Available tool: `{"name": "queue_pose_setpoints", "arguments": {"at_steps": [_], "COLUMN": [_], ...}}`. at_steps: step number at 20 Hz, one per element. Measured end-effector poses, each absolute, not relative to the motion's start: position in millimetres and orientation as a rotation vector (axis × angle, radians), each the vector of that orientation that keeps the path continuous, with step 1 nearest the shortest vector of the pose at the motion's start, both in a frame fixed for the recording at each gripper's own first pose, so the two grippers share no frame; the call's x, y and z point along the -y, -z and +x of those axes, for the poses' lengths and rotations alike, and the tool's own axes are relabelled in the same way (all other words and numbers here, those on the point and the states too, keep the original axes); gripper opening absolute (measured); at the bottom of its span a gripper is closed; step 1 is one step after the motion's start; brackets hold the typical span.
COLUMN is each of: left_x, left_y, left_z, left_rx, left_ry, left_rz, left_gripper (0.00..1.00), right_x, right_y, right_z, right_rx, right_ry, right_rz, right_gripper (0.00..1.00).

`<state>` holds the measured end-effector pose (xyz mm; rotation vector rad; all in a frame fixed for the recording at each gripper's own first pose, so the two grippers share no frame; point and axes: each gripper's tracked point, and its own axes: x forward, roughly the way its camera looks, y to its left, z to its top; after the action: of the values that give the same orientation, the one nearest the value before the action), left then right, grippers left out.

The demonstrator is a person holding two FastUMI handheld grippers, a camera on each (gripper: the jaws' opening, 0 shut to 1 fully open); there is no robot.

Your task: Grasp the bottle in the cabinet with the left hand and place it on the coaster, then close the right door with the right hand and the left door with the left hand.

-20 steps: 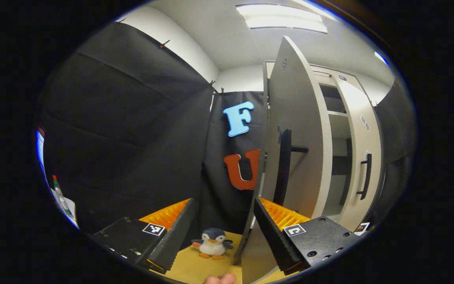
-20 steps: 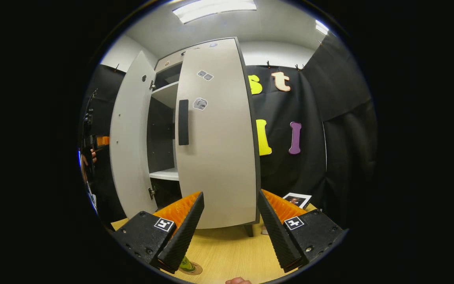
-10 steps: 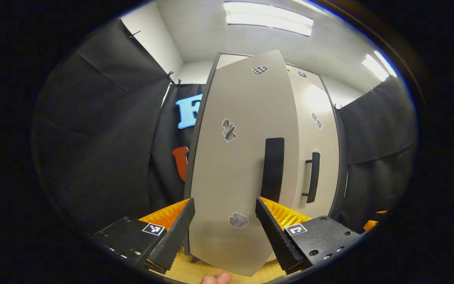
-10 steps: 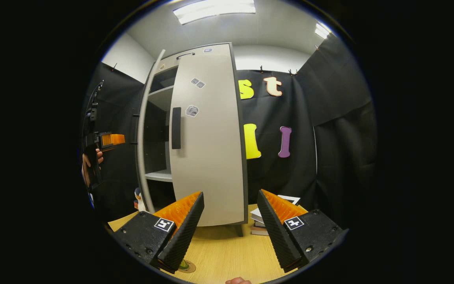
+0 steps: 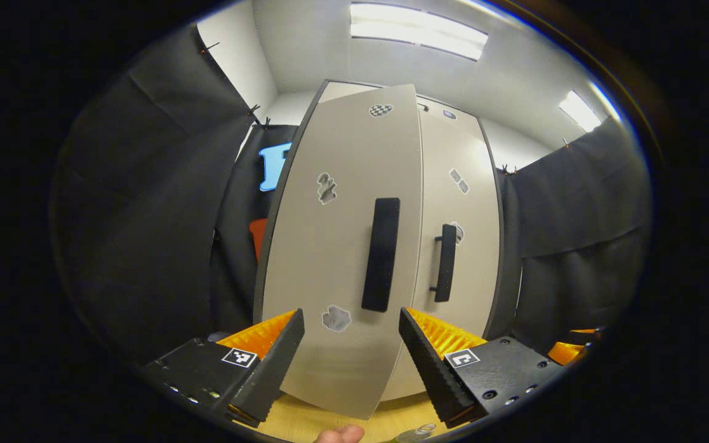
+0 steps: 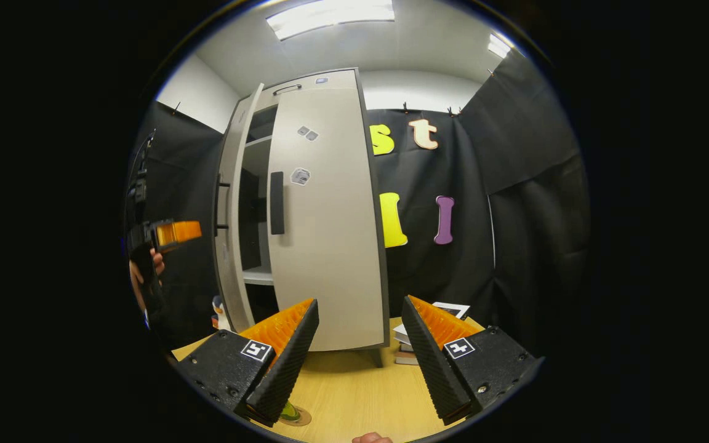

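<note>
Left gripper [image 5: 348, 357], fingers spread and empty before the left door [image 5: 342, 246], should push flat below its handle [image 5: 381, 254] until it meets the shut right door [image 5: 459, 246].

Bottle [image 5: 415, 434] cut off at the bottom edge of the left gripper view, coaster [image 6: 296, 417] partly hidden behind a right gripper finger, penguin toy [image 6: 219, 312] half hidden by the left door [image 6: 231, 215], door stickers [image 5: 326, 187] too blurred to make out

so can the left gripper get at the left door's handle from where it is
Probably yes. The left gripper is open and faces the left door, whose black handle sits just above the fingers with nothing in between. The door itself stands slightly ajar.
</note>
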<state>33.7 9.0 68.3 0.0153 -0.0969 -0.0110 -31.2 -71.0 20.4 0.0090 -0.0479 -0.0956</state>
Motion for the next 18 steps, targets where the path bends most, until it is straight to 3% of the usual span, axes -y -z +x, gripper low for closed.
{"name": "queue_pose_setpoints", "arguments": {"at_steps": [1, 3, 4, 8, 9, 10, 14, 15, 16, 18], "left_x": [-5.1, -0.8, 0.5, 11.7, 13.5, 14.2, 11.3, 8.8, 5.7, 0.7], "left_y": [-62.3, -43.2, -33.7, -4.1, -1.2, 3.7, 25.3, 26.9, 27.1, 27.0], "left_z": [29.9, 22.6, 18.7, 5.7, 0.0, -4.6, -12.3, -13.1, -13.2, -14.8], "left_rx": [0.098, 0.088, 0.08, 0.085, 0.09, 0.089, 0.058, 0.052, 0.049, 0.048], "left_ry": [0.011, 0.0, -0.008, -0.036, -0.038, -0.04, -0.061, -0.066, -0.075, -0.089], "left_rz": [0.021, 0.035, 0.04, 0.046, 0.036, 0.027, 0.064, 0.069, 0.066, 0.055], "left_gripper": [0.95, 0.99, 0.95, 0.95, 0.99, 0.95, 0.95, 0.99, 0.95, 0.95], "right_x": [68.0, 64.2, 61.6, 54.4, 52.3, 49.8, 44.3, 43.2, 40.9, 38.1], "right_y": [-19.4, -19.4, -18.8, -14.9, -13.1, -10.1, -10.7, -10.3, -9.8, -8.4], "right_z": [-30.0, -27.8, -27.3, -28.3, -27.7, -26.4, -24.4, -23.4, -23.1, -22.1], "right_rx": [0.043, 0.037, 0.036, 0.027, 0.023, 0.01, -0.001, -0.005, -0.009, -0.018], "right_ry": [0.083, 0.072, 0.064, 0.043, 0.039, 0.033, 0.013, 0.007, 0.001, -0.007], "right_rz": [0.007, 0.0, 0.0, 0.008, 0.008, 0.007, 0.006, 0.007, 0.005, 0.001], "right_gripper": [0.84, 0.84, 0.84, 0.84, 0.84, 0.84, 0.84, 0.84, 0.84, 0.84]}}
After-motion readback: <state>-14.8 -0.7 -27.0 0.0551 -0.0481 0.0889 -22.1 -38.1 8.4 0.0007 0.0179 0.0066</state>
